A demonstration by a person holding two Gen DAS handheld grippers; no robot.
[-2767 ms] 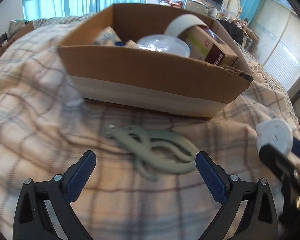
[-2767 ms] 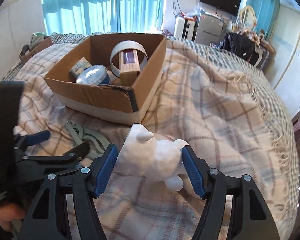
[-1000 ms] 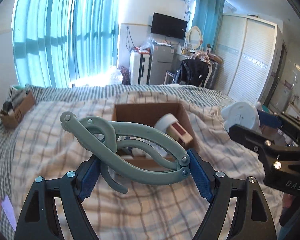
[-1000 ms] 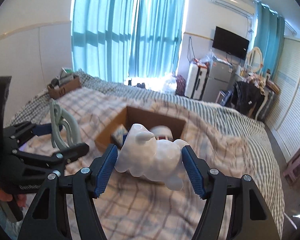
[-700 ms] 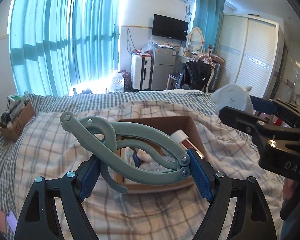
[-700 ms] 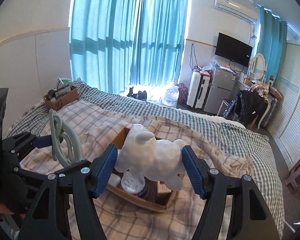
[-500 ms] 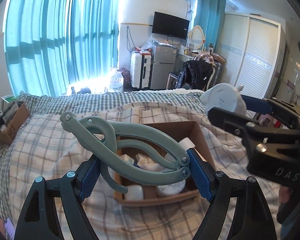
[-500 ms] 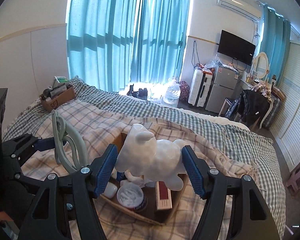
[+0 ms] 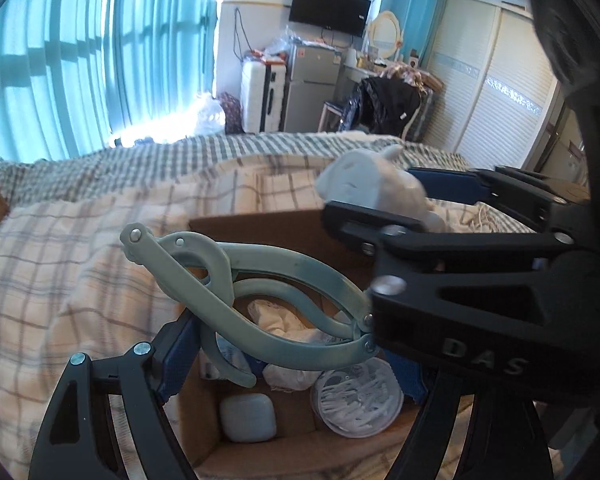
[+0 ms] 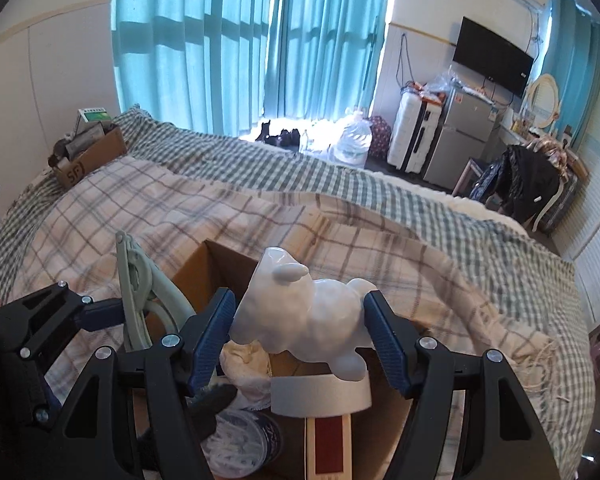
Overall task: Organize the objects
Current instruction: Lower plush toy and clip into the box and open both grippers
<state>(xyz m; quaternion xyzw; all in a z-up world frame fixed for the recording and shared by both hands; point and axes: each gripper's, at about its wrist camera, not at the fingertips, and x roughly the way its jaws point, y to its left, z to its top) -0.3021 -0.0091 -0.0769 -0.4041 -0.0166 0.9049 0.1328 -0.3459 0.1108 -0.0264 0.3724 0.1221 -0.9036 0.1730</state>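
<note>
Left gripper (image 9: 288,354) clamped on grey-green folding hanger clip (image 9: 252,304), held above open cardboard box (image 9: 260,232) on plaid-blanketed bed (image 10: 180,208). Right gripper (image 10: 300,336) clamped on white ceramic animal figurine (image 10: 304,316), also over box, beside left.

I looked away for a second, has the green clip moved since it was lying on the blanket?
Yes. The green clip is up off the blanket, held in the left gripper above the cardboard box.

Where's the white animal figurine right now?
The white figurine is clamped in the right gripper, held above the open cardboard box on the bed, with the left gripper's green clip just to its left.
</note>
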